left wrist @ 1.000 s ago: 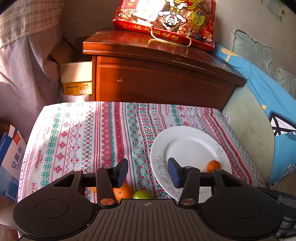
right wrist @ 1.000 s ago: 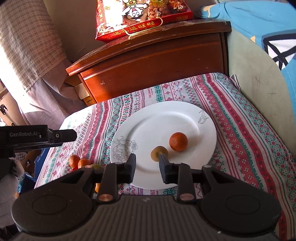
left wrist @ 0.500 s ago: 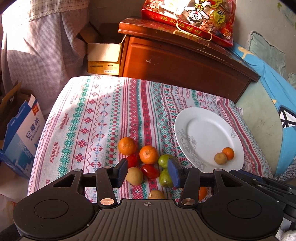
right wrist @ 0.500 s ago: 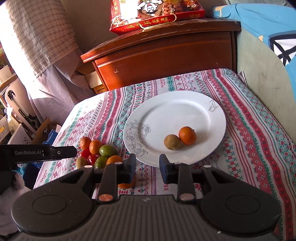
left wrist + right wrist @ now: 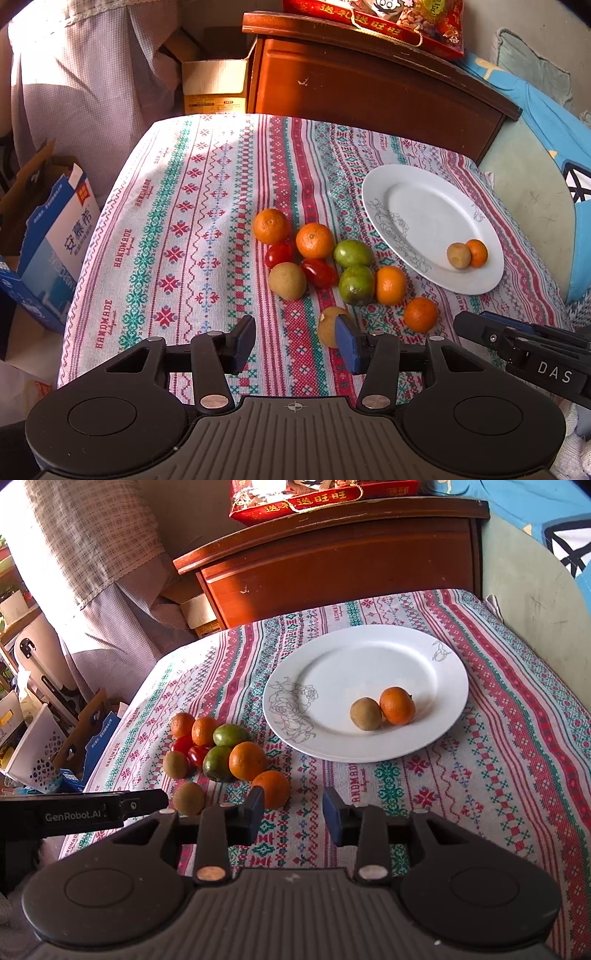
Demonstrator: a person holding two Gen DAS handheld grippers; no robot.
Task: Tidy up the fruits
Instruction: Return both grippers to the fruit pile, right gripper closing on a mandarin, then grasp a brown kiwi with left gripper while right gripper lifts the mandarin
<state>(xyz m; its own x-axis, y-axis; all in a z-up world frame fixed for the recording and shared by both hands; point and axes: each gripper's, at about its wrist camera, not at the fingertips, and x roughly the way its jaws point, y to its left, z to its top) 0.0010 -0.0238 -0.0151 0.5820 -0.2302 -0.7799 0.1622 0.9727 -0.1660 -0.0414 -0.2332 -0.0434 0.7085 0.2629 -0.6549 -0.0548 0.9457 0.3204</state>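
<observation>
A white plate [image 5: 417, 206] [image 5: 354, 657] lies on the patterned cloth and holds one orange [image 5: 398, 705] and one brown kiwi [image 5: 365, 713]. Left of the plate sits a heap of fruit: several oranges [image 5: 314, 240], two red tomatoes [image 5: 319, 272], two green fruits [image 5: 353, 253] and brown kiwis [image 5: 287, 280]. My left gripper [image 5: 295, 345] hovers open over the cloth in front of the heap, a kiwi [image 5: 328, 326] just behind its right finger. My right gripper [image 5: 293, 812] is empty and its jaws are opening, an orange [image 5: 273, 788] just beyond its left finger.
A dark wooden cabinet [image 5: 369, 85] with a red gift bag [image 5: 373, 18] on top stands behind the table. Cardboard boxes [image 5: 48, 236] sit on the floor at the left. A blue and green cushion [image 5: 535, 122] lies to the right. The other gripper's body [image 5: 524, 350] shows at the lower right.
Both grippers drew back from the plate toward the near edge, bringing the fruit heap into view. The right gripper's jaws have spread wider. The left jaws kept their gap.
</observation>
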